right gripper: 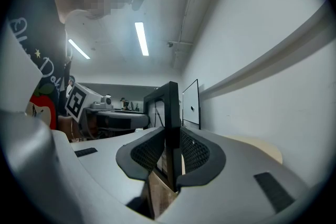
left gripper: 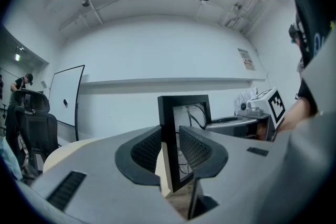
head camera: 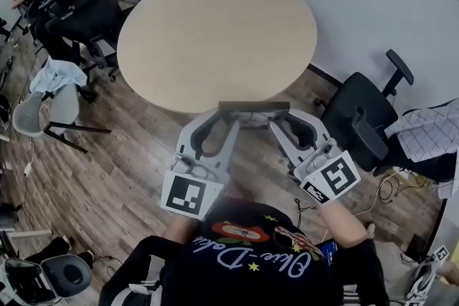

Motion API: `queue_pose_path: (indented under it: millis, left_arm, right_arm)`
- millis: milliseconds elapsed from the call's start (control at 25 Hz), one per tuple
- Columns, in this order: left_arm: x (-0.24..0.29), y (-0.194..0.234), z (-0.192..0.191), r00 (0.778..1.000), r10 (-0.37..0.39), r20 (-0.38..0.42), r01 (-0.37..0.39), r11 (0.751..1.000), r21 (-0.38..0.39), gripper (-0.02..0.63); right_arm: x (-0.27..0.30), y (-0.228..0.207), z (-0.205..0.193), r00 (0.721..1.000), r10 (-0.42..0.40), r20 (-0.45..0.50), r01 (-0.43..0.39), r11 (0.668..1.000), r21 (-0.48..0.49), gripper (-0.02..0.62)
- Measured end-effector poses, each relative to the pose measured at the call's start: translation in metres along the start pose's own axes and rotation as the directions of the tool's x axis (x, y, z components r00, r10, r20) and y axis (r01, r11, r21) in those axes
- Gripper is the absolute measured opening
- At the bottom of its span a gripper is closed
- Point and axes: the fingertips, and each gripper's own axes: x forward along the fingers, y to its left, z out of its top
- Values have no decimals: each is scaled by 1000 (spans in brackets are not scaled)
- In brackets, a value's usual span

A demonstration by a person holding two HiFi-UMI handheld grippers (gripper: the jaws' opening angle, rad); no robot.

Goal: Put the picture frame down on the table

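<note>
Picture frame [head camera: 254, 106], black, rectangular and thin-edged with a clear pane, hangs upright in the air between your two grippers. It sits at the near rim of the round pale wooden bench [head camera: 215, 32], at the bench's 6 o'clock in the head view.

Your left gripper [head camera: 219, 118] is clamped on the frame's left upright, at the frame's 9 o'clock. Your right gripper [head camera: 287, 120] is clamped on the right upright, at 3 o'clock. In each gripper view the jaws stand narrow, their ribbed pads closed on the two faces of the black border.

Judging from its thin section, the frame is probably light and stiff. The pane looks breakable, though, and the smooth border could slip under a loose pinch. Take hold on the border, never the pane, as you do now, and keep both ends level. Bring the bottom edge gently onto the bench before you release. Whether it has a rear stand, I cannot tell.
</note>
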Motion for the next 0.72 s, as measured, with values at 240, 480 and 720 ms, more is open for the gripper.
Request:
queue_pose_path:
  millis: [240, 480, 720]
  left_arm:
    - [19, 25, 1, 999, -33, -15, 33, 999, 4, 94]
    - [33, 48, 0, 998, -61, -14, 61, 998, -3, 94]
    - [50, 62, -6, 995, -95, -28, 95, 995, -1, 94]
  right_arm:
    - [24, -14, -4, 999, -32, -10, 33, 999, 18, 71]
    - [45, -25, -9, 998, -66, -23, 67, 998, 19, 71]
    - [59, -38, -13, 994, -97, -47, 98, 995, 26, 71]
